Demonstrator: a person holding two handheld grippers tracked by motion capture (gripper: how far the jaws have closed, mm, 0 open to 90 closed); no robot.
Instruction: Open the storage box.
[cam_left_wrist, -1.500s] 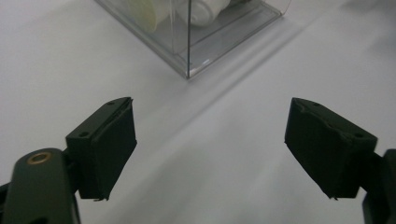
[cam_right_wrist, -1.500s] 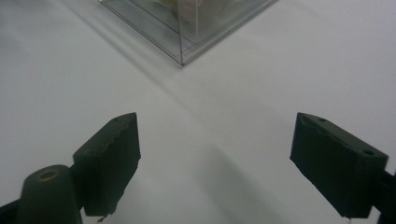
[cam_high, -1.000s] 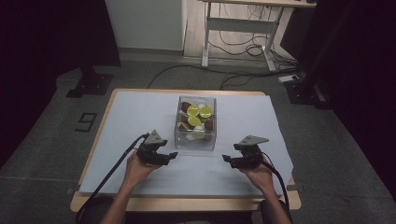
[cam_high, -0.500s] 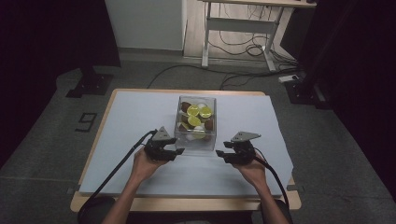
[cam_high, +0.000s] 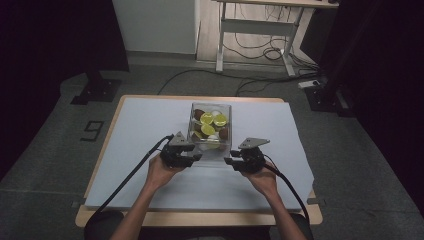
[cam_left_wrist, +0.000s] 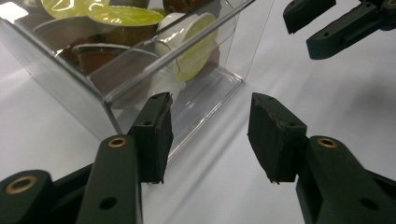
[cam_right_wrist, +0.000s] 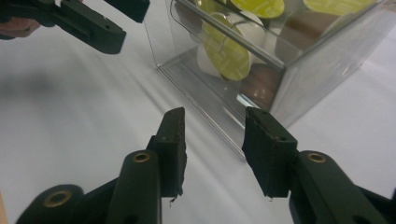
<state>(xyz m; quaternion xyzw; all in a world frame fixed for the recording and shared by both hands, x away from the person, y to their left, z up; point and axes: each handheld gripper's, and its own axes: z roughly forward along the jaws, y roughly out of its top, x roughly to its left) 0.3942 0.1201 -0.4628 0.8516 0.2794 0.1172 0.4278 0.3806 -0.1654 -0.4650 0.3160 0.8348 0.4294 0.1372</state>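
Together, we are flanking the clear box (cam_high: 210, 131) of capsules (cam_high: 214, 119) sitting mid-table (cam_high: 130, 130); our left gripper (cam_high: 192, 157) and right gripper (cam_high: 231, 161) are hovering at its near corners, jaws just narrowing yet unclenched, gripping nothing.

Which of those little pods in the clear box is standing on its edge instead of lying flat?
The white pod with the yellow-green lid, at the near end of the clear box. Its lid faces sideways against the wall; the others' lids face up.
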